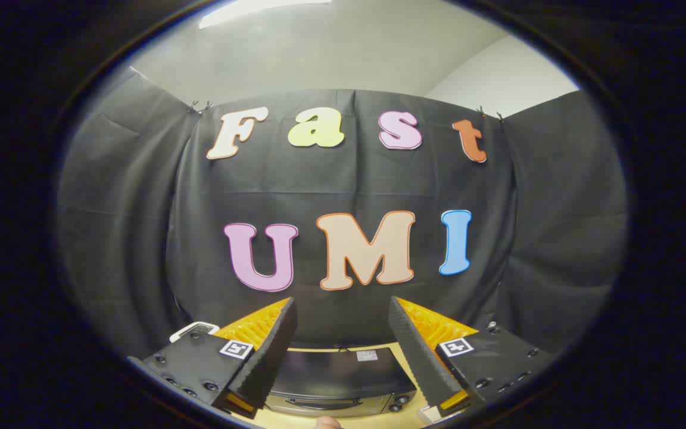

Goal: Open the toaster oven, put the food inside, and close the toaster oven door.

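- My gripper (343, 345) is held high and pointed at the booth's cloth wall, fingers spread wide with nothing between them.
- The toaster oven (340, 381) sits low down between and just beyond the fingers, on a light wooden-looking table (405, 357). I'm looking down at its dark top and the strip of front panel below it.
- Door looks closed from here — there's a long bar handle (307, 404) across the front, and a couple of knobs (401, 400) off to the right of it.
- Handling guess: the oven body is a heavy, rigid metal box, so it probably won't slide much when I tug. The door should be stiff on a hinge, likely glass-fronted, so no slamming.
- Where I'd grab: the middle of that bar handle, one finger on each side of it. It looks smooth, so I'd expect some slip if I only catch the edge.
- There's a white thing (194, 329) peeking out behind the left finger — could be a plate, can't tell.
- Something white is also just under the right fingertip, too cut off to call.
- Haven't spotted the food for sure yet, so I can't judge how soft or fragile it is.
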Demonstrator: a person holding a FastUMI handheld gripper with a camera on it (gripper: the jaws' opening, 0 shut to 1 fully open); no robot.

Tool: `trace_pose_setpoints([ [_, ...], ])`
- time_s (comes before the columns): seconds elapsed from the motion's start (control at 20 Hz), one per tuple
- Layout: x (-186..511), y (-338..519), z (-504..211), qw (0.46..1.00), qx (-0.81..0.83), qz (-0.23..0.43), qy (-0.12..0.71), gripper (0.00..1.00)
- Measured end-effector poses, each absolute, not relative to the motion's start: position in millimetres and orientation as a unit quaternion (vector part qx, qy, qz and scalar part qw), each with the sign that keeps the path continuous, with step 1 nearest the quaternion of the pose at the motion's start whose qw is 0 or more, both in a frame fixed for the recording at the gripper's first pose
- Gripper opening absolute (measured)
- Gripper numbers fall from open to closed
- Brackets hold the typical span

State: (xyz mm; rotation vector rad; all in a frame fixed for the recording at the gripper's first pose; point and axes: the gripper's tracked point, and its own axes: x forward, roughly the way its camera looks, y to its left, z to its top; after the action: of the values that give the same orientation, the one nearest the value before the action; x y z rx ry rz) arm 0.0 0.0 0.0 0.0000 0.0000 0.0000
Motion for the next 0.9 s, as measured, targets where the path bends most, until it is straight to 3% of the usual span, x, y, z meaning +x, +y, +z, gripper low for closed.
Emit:
trace_pose_setpoints([
  [0.5,-2,6,-11,1.0,0.01,0.001,0.013,0.97],
  [0.9,14,17,-74,0.998,0.023,0.014,0.055,0.98],
])
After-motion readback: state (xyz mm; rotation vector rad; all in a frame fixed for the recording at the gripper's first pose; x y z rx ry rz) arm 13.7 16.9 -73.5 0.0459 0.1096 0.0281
